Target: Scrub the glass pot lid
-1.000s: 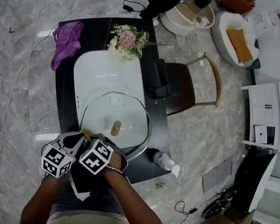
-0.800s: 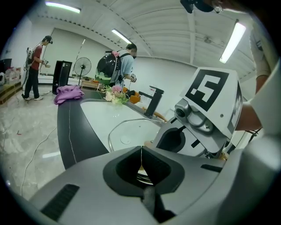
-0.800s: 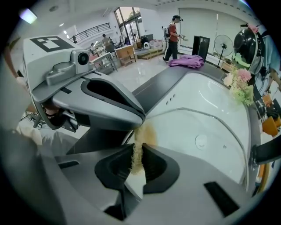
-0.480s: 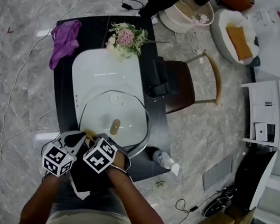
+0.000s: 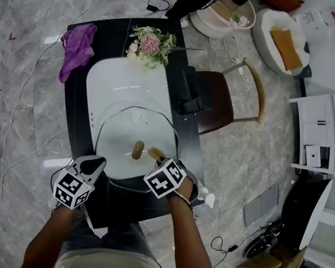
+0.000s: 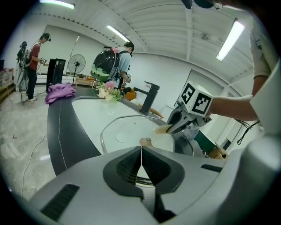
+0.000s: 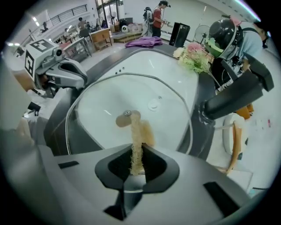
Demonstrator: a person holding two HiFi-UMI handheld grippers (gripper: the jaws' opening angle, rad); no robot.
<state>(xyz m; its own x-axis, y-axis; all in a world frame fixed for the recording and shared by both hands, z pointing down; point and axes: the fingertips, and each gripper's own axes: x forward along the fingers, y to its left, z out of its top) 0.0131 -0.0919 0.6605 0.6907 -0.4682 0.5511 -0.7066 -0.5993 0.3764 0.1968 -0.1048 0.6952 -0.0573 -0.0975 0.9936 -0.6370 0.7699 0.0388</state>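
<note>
Grey marble floor (image 5: pixel 25 105) all round, strewn with cables. On it, dark counter (image 5: pixel 70 119) with a white basin (image 5: pixel 121 87) sunk into the top. Just beside the counter's right edge, brown chair (image 5: pixel 220 107). Flat in the near half of the basin, glass pot lid (image 5: pixel 123 132), reaching nearly from wall to wall. At the far left corner of the counter, purple cloth (image 5: pixel 78 50). At the far edge, bunch of flowers (image 5: pixel 148 44). On the basin's right side, black faucet (image 5: pixel 192 96). Over the right part of the lid, right gripper (image 5: pixel 160 159), clamped on a thin tan scrubber (image 7: pixel 137 147) stretching forward toward the lid's middle. At the near left rim of the lid, left gripper (image 5: pixel 97 162), jaws pressed together with nothing between them. At the near right corner of the counter, small bottle (image 5: pixel 200 195), partly behind the right arm. At the lid's centre, tan knob (image 5: pixel 137 150), just beside the scrubber's tip.
</note>
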